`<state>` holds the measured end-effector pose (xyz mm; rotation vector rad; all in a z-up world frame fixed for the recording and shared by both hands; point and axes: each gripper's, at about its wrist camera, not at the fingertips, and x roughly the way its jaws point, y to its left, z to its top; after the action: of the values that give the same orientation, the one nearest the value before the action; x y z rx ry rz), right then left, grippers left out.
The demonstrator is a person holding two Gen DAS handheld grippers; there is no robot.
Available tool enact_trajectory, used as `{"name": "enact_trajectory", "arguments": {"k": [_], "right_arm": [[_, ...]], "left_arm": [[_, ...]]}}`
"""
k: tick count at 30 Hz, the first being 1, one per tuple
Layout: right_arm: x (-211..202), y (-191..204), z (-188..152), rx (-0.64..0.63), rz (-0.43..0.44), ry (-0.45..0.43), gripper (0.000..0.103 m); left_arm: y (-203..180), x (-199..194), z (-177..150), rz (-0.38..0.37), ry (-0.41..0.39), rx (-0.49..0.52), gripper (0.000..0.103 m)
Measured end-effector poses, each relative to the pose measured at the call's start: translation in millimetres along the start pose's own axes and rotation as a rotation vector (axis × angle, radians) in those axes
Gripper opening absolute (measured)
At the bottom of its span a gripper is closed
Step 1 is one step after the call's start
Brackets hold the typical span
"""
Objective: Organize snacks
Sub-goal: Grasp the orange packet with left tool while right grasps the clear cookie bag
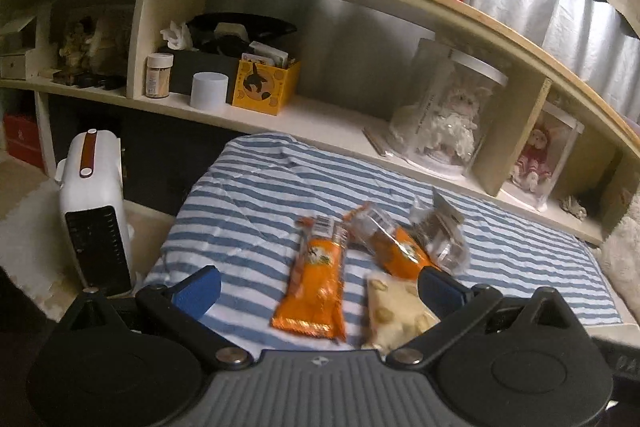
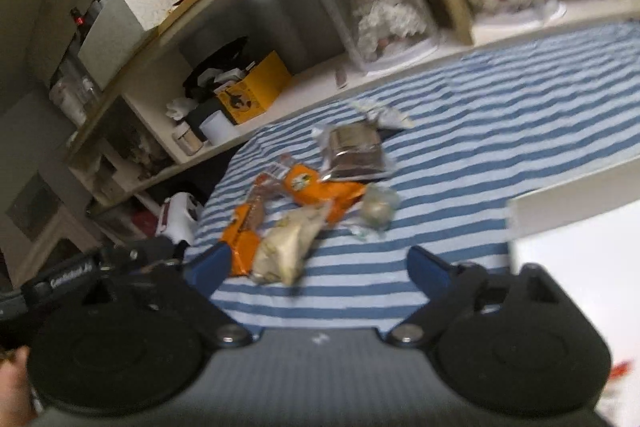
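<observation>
snacks still in a heap, nothing sorted yet

you are at the very start as far as the views show. the snacks lie loose in one cluster on the striped blanket (image 1: 256,195) of the bed: a long orange packet (image 1: 316,279) lying flat, a second orange packet (image 1: 400,247) beside it under a crinkled clear wrapper (image 1: 440,231), and a pale cream packet (image 1: 396,315) nearest you. from the right wrist you also see a silvery pouch (image 2: 356,151) at the far side of the pile and a small roundish wrapped piece (image 2: 378,211) just beside it. none of them is lined up or set apart.

your left gripper (image 1: 318,285) has its jaws spread wide with nothing between the pads; the orange and cream packets sit in the gap but untouched. your right gripper (image 2: 320,267) is also parted and empty, with the cream packet just ahead.

hard to read: the right view is smeared by motion, so labels and the round piece's contents are unclear. a white board edge (image 2: 572,211) at the right is cut off, and you cannot tell whether it is where the snacks belong.
</observation>
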<state>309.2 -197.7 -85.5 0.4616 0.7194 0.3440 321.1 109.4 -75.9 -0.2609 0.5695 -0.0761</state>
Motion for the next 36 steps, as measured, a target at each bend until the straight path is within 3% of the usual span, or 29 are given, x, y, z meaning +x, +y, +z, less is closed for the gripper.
{"name": "enact_trajectory", "arguments": {"k": [2,7,10,12,15,24,32,36], "right_arm": [[18,1,-2,0.019,0.019,0.026,0.073],[55,7,-9,-0.016,0.022,0.062,0.064],[66,10,-11,-0.053,0.015,0.081,0.043],[68,11,-11,-0.076,0.015,0.088,0.018],[61,8,-11,-0.083,0.031,0.086,0.01],[24,8,-28,-0.126,0.047,0.16,0.008],[-22,3,-53,-0.181,0.034,0.262,0.007],[-39,-6,-57,-0.214,-0.026,0.24,0.007]], "left_arm": [[6,12,-2,-0.031,-0.007,-0.021,0.103],[14,40,-8,-0.11,-0.021,-0.064,0.102],[15,52,-10,-0.123,-0.027,-0.078,0.096],[18,56,-12,-0.119,-0.034,-0.085,0.086],[23,63,-17,-0.125,-0.023,-0.103,0.077],[17,73,-26,-0.086,0.049,-0.06,0.048],[14,59,-29,-0.096,0.115,-0.058,0.045],[7,45,-35,-0.081,0.176,-0.001,0.045]]}}
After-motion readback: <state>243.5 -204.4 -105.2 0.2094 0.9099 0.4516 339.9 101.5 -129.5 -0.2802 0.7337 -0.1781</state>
